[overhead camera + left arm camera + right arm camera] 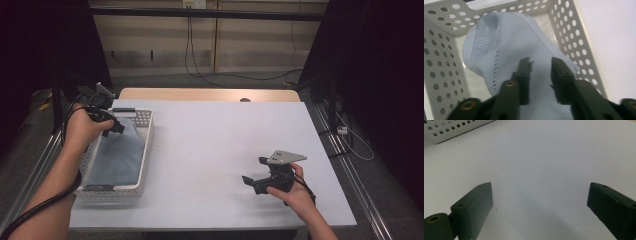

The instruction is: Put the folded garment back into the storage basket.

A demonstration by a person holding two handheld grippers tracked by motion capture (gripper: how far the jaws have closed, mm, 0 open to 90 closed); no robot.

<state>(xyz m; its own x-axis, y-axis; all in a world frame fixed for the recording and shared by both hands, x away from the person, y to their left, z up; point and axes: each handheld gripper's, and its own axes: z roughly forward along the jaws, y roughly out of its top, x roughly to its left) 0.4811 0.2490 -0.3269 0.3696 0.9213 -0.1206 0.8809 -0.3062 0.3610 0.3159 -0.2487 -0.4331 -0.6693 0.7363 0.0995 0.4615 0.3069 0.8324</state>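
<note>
A pale blue knitted cloth [120, 155] [499, 45] lies in a white perforated basket [145, 150] [579, 50] at the table's left. My left gripper [113, 125] [540, 61] hovers over the far end of the basket, pointing down at the cloth. Its jaws stand a narrow gap apart, and the cloth lies flat beneath them, not pinched. My right gripper [253, 170] [540, 187] rests low over the white table [220, 130] at the front right. It is wide open with nothing between its jaws.
The basket's near corner [446, 131] shows far off in the right gripper view. A wooden strip [210, 94] runs along the table's far edge. Metal rails [350, 170] flank the table, and cables hang at the back.
</note>
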